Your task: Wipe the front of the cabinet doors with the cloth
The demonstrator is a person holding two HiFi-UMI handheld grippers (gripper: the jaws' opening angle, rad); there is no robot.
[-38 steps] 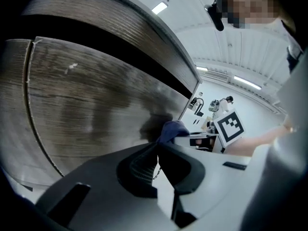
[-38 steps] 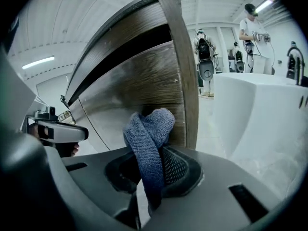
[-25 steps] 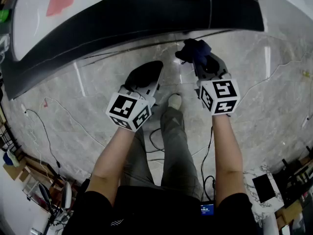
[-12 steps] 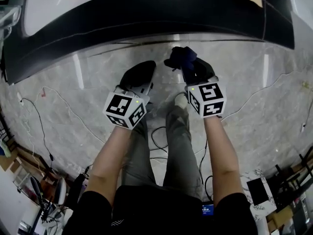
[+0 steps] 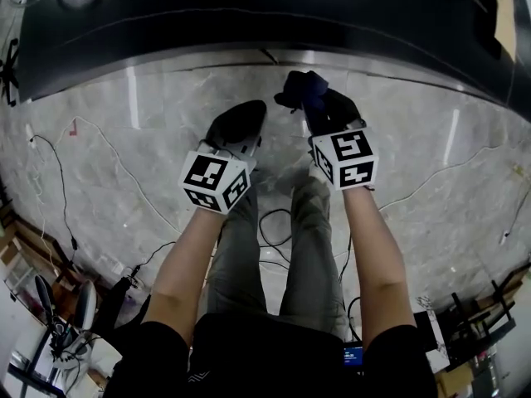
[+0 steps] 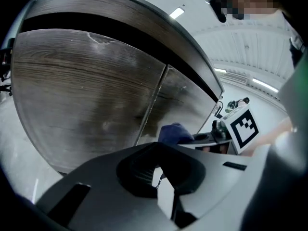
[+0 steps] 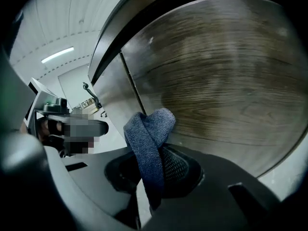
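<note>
A dark blue cloth [image 5: 302,89] is bunched in my right gripper [image 5: 319,106], which is shut on it. In the right gripper view the cloth [image 7: 150,131] sticks up from between the jaws, close to the wood-grain cabinet door [image 7: 216,76]; I cannot tell whether they touch. My left gripper [image 5: 240,123] is shut on nothing and sits beside the right one, low before the dark cabinet front [image 5: 249,23]. In the left gripper view I see two cabinet doors [image 6: 82,85] with a vertical seam [image 6: 153,102], plus the cloth [image 6: 174,133] and the right gripper [image 6: 226,129].
The floor is grey marble [image 5: 124,148] with thin cables [image 5: 50,181] running across it. The person's legs [image 5: 274,247] stand directly below the grippers. Clutter sits at the lower left [image 5: 50,322] and lower right [image 5: 473,330].
Both grippers have drifted a little left, the cloth still held in the right one. The cabinet's light top has slid out of view, leaving only its dark front.
</note>
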